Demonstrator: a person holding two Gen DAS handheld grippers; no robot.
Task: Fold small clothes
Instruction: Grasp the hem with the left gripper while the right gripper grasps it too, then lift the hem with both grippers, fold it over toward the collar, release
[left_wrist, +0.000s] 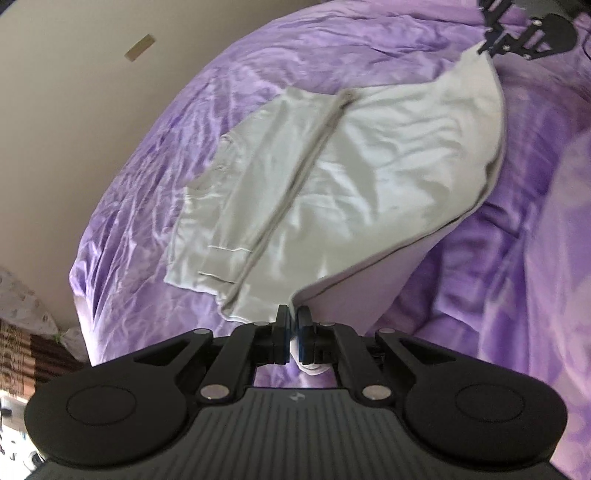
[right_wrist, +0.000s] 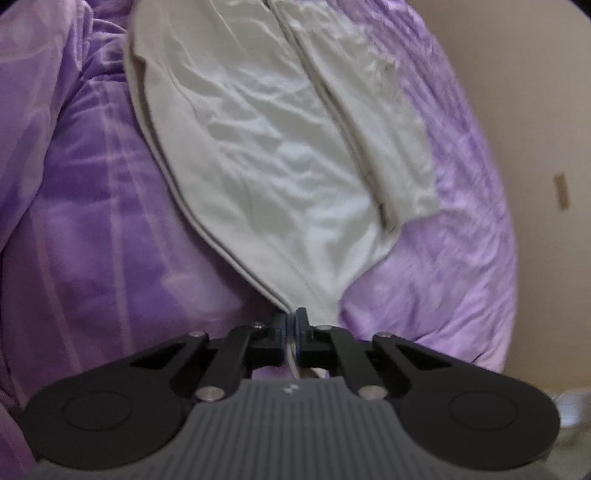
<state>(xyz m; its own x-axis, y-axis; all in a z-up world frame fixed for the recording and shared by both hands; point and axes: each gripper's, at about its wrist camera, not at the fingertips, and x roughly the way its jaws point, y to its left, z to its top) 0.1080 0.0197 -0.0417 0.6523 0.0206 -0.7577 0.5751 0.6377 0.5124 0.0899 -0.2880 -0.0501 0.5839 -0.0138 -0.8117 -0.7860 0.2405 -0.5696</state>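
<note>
Small white garment (left_wrist: 332, 177), wrinkled, grey seam stripe down its length, near edge lifted at two corners, far part lying on purple bedding (left_wrist: 155, 155)

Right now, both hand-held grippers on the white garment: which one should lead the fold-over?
Neither clearly; probably both together. The left hand-held gripper and the right hand-held gripper are each shut on a corner of the white garment, its near edge raised off the purple bedspread while the far part lies flat.

Spread on the bed (left_wrist: 147, 192), a garment (left_wrist: 332, 177); near edge lifted off it, one corner between the left gripper (left_wrist: 293, 314) fingers, the opposite corner between the right gripper (right_wrist: 291, 319) fingers.
</note>
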